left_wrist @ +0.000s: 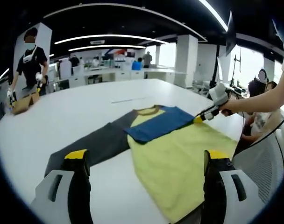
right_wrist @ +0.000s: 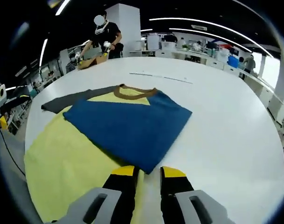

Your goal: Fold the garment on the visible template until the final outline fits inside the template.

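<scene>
The garment is soft, limp and light on the counter. Right tool pinches the blue sleeve edge; left tool stands wide, empty. Grip hems.

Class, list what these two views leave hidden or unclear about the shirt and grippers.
- Left gripper view: the yellow shirt hem is cut off by the bottom edge.
- Right gripper view: the right gripper jaws cover the blue sleeve tip; grip unclear.
- Both views: no template outline is discernible on the white table.
</scene>
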Motion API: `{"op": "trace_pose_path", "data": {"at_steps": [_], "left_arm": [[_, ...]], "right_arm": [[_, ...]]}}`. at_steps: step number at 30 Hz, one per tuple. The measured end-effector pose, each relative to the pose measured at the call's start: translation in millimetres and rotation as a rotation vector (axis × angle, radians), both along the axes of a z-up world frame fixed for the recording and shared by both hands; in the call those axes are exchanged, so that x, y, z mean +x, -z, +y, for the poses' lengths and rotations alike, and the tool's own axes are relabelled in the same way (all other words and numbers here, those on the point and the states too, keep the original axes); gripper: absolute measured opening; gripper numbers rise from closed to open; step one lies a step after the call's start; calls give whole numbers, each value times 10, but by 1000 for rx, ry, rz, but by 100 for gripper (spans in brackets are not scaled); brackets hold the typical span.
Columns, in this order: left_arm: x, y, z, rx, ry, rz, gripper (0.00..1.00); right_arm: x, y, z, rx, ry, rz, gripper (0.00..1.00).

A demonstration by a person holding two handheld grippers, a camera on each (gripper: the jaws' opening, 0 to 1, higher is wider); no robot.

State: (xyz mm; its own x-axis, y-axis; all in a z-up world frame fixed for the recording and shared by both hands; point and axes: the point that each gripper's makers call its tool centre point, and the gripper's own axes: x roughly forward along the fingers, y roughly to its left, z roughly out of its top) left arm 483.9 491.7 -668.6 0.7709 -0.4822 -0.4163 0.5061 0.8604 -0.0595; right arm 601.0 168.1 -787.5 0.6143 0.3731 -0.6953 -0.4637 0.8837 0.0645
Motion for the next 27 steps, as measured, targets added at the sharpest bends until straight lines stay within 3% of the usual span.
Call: {"op": "trace_pose_path", "data": {"at_steps": [12,27], "left_arm": [[-17,16,7,5,-4,1,99],[-48,-14,-92,8,3,8,99]], "right_arm": [[-10,14,7,-18,3,-2,1],[-8,15,-242,-54,-13,-1,0]]}}
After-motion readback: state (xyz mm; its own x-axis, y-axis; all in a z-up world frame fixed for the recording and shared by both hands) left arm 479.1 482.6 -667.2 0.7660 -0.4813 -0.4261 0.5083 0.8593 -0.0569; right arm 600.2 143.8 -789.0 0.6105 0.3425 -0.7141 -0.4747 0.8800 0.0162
